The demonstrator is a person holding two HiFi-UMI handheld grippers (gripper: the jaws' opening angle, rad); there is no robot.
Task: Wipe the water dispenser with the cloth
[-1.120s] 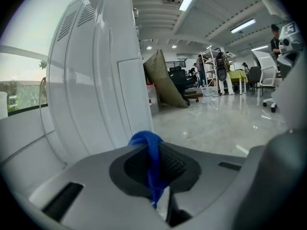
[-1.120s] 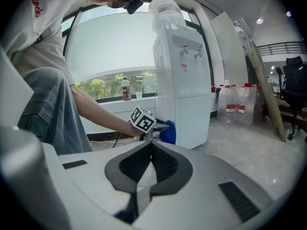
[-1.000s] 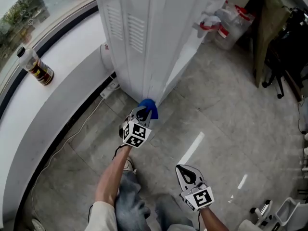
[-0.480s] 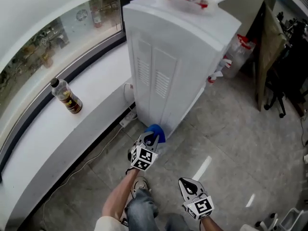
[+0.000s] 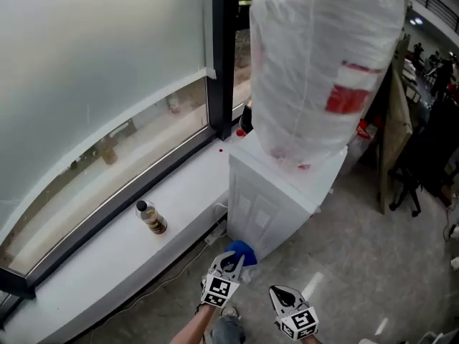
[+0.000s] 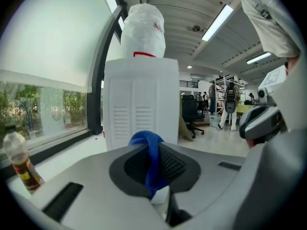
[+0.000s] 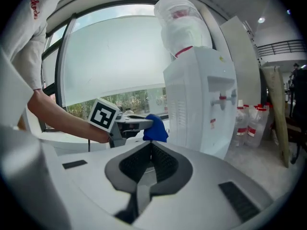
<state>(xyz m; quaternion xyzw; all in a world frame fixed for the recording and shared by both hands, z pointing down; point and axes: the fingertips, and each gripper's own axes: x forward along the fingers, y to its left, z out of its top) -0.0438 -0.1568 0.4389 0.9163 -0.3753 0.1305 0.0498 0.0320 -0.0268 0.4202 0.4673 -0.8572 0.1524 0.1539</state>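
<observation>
Left gripper is clamped tight on the blue cloth. The cloth is at the bottom of the water dispenser, by its louvred panel; contact can't be confirmed. Right gripper has its jaws closed together with nothing in them, further out from the dispenser. Jug on top of the dispenser is wrapped in plastic film, contents unreadable. Small bottle is on the sill near the dispenser, dark liquid in its lower part.
</observation>
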